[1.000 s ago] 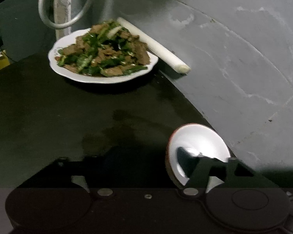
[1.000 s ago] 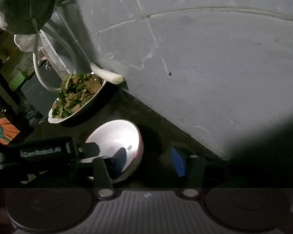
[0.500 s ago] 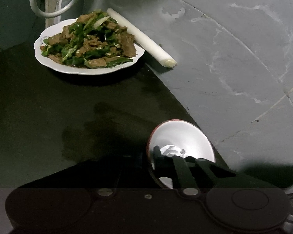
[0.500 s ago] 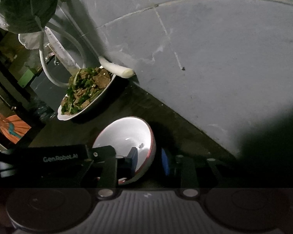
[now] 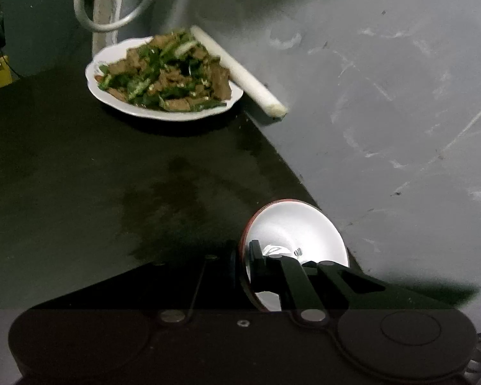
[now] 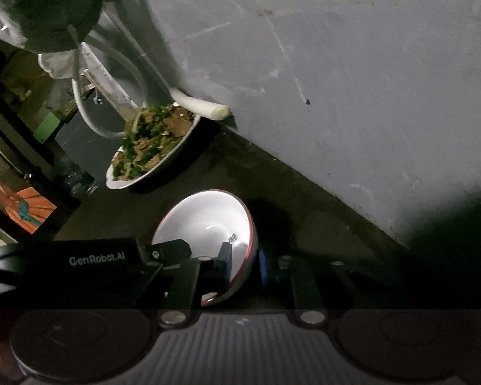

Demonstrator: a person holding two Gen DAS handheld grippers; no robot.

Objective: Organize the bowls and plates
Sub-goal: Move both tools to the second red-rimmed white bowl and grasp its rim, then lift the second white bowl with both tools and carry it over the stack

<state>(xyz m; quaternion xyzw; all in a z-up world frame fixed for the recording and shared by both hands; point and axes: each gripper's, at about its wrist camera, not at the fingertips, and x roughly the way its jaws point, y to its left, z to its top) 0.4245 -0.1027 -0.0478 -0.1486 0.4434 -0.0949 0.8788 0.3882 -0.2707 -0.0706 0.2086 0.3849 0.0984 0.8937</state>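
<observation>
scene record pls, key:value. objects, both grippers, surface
bowl: white inside, red rim, empty, tilted, near the wall
left gripper: shut on bowl rim
right gripper: jaws have just been closing, shut on bowl rim, opposite side
plate of food: white, meat with green peppers, farther back, untouched
leek stalk: white, beside the plate, along the wall
surface: dark countertop, wet patches
wall: grey

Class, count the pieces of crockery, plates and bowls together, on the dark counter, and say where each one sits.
2. A white plate of stir-fry by the far wall, beside a leek; an empty red-rimmed bowl nearer, gripped on its rim. Others may lie out of view.
</observation>
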